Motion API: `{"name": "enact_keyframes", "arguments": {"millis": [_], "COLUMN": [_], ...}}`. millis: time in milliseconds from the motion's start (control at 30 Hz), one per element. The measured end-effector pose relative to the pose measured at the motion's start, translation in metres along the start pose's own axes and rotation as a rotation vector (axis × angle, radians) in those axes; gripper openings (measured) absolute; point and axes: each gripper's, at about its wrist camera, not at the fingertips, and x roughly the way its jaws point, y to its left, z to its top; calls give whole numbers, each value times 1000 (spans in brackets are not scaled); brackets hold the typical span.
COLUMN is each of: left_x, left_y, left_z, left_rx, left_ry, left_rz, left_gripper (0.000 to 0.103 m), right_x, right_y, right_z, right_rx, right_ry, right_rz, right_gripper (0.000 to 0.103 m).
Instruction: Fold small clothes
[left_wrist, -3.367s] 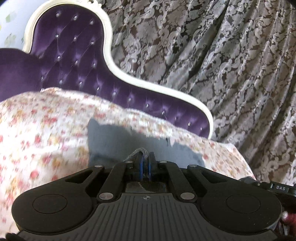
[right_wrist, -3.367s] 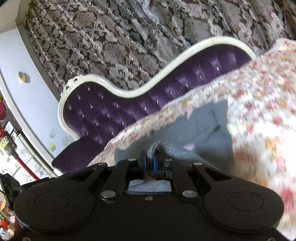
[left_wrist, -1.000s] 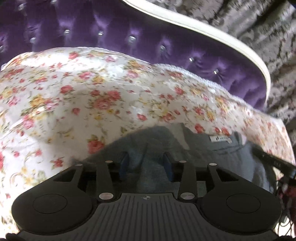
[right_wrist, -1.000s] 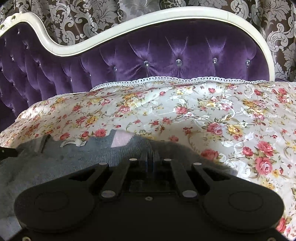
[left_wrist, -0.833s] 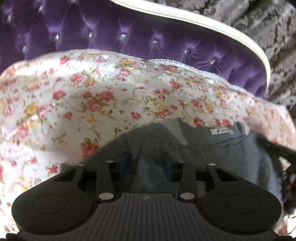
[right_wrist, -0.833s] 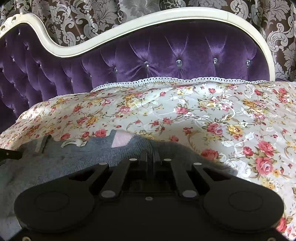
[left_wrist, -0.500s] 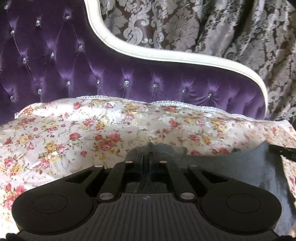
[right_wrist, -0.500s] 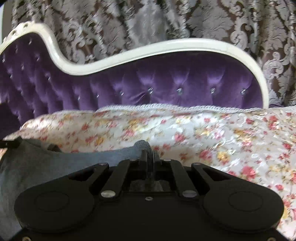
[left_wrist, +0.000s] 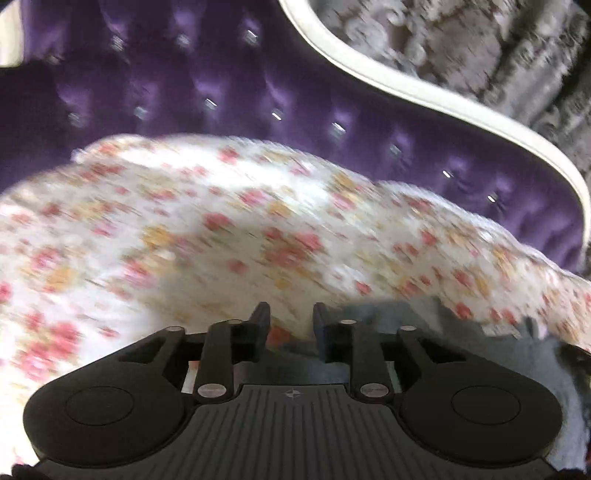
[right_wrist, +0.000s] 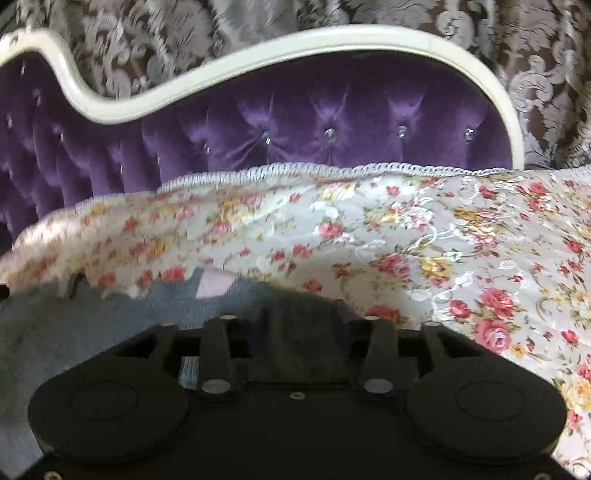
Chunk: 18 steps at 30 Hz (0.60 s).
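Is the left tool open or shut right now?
Open. In the left wrist view, the left tool has a clear gap between its fingertips, with only the floral cover showing through; the grey garment lies beside it.

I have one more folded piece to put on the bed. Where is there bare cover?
Bare floral bedspread lies right of the grey garment and between it and the purple headboard. The near left is crowded: the garment lies there, under the open right gripper. The open left gripper hovers beside it.
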Motion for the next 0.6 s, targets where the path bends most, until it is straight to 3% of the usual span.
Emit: {"name": "enact_keyframes", "arguments": {"millis": [133, 267, 500, 600], "left_x": [-24, -45, -57, -61], "left_y": [14, 18, 16, 11], "left_z": [3, -10, -62, -86], "left_rx": [-10, 15, 45, 112], "left_ry": [-23, -18, 93, 122], "left_rz": [11, -41, -121, -105], "left_gripper": [27, 34, 35, 36], "right_x": [-24, -56, -94, -103], "right_y": [-2, 0, 32, 45], "right_z": [7, 8, -24, -49], "right_rx": [30, 54, -22, -91], "right_ry": [-87, -142, -102, -53], "right_rz": [-6, 55, 150, 151], "right_gripper": [55, 56, 56, 56]}}
